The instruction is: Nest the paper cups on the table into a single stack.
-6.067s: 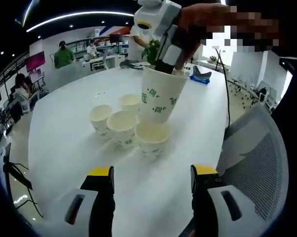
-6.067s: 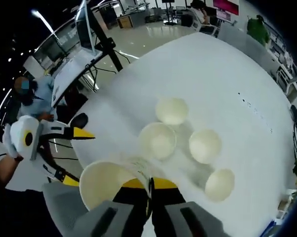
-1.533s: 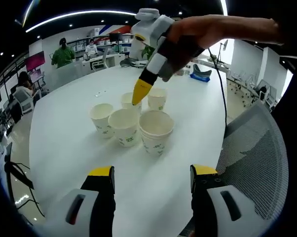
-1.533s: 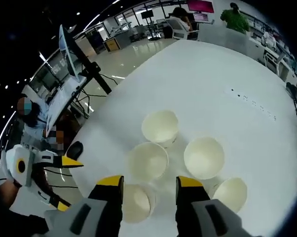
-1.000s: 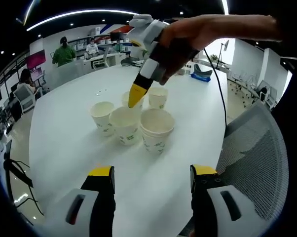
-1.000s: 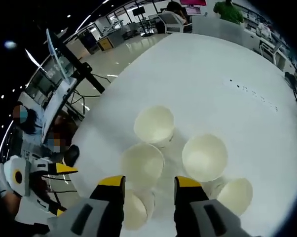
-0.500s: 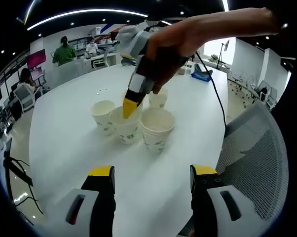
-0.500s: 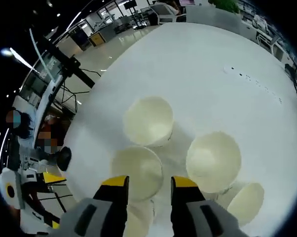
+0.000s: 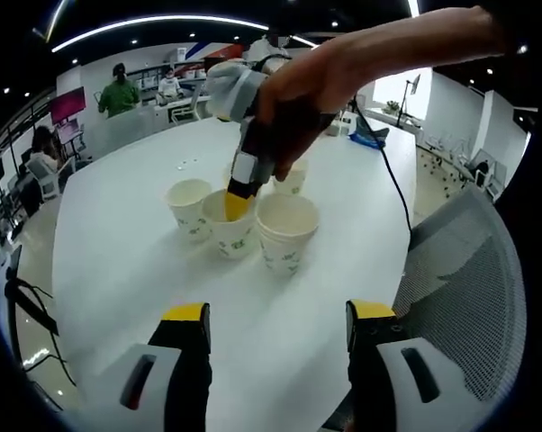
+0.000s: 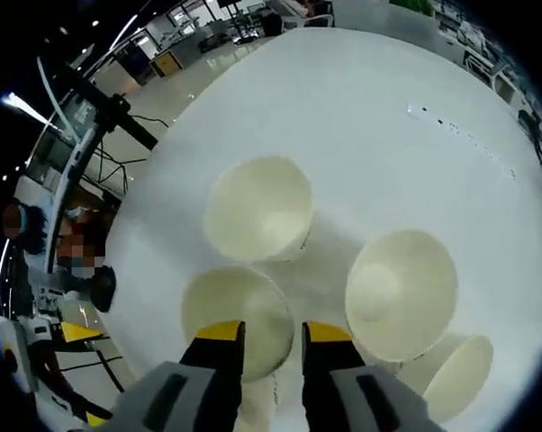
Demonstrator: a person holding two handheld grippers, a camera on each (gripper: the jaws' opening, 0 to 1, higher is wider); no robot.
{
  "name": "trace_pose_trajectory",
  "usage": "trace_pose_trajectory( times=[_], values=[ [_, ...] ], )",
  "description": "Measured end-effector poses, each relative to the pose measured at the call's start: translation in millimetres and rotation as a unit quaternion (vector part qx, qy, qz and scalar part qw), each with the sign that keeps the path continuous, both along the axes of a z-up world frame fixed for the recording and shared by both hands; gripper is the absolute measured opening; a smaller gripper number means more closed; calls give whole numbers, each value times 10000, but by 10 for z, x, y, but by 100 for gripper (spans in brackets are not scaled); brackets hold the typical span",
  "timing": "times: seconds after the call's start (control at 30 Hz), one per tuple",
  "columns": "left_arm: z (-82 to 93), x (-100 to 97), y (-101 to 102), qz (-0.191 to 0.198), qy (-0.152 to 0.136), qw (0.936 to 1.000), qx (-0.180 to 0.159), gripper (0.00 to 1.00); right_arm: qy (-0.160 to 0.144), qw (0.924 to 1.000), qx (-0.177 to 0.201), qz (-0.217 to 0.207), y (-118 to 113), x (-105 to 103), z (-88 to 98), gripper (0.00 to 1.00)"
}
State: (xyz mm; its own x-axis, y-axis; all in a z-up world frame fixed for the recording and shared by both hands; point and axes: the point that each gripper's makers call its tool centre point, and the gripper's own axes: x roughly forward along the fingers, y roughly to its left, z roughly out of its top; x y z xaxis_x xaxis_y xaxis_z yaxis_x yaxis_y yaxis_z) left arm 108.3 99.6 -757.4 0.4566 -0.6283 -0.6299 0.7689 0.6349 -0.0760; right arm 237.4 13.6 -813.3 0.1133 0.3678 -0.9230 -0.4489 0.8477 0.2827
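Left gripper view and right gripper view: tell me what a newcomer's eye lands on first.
In the left gripper view, a hand drives the right gripper down onto the rim of the middle paper cup, amid a cluster of cups on the white table. In the right gripper view its yellow-tipped jaws straddle that cup's rim, open. Beside it stands the nested stack, while the left gripper waits open in the left gripper view's foreground.

Six seconds back your right gripper (image 9: pixel 238 196) carried a cup over the group; that cup now sits nested in the stack (image 9: pixel 286 232) nearest you, and the gripper is empty. Since then you have brought it down from above the cups, so its yellow tips now straddle the rim of the middle cup (image 10: pixel 237 321), with the jaws drawn closer together.
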Motion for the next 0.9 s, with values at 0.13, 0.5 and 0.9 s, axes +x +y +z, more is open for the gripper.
trace_pose_trajectory(
  times=[0.13, 0.5, 0.9],
  values=[
    [23, -13, 0, 20, 1, 10000, -10, 59, 48, 10000, -50, 9, 5, 10, -50, 21],
    [24, -38, 22, 65, 15, 10000, -28, 59, 82, 9998, -160, 16, 14, 15, -112, 14],
    [5, -33, 54, 76, 14, 10000, -29, 59, 48, 9997, -224, 7, 0, -52, -117, 3]
  ],
)
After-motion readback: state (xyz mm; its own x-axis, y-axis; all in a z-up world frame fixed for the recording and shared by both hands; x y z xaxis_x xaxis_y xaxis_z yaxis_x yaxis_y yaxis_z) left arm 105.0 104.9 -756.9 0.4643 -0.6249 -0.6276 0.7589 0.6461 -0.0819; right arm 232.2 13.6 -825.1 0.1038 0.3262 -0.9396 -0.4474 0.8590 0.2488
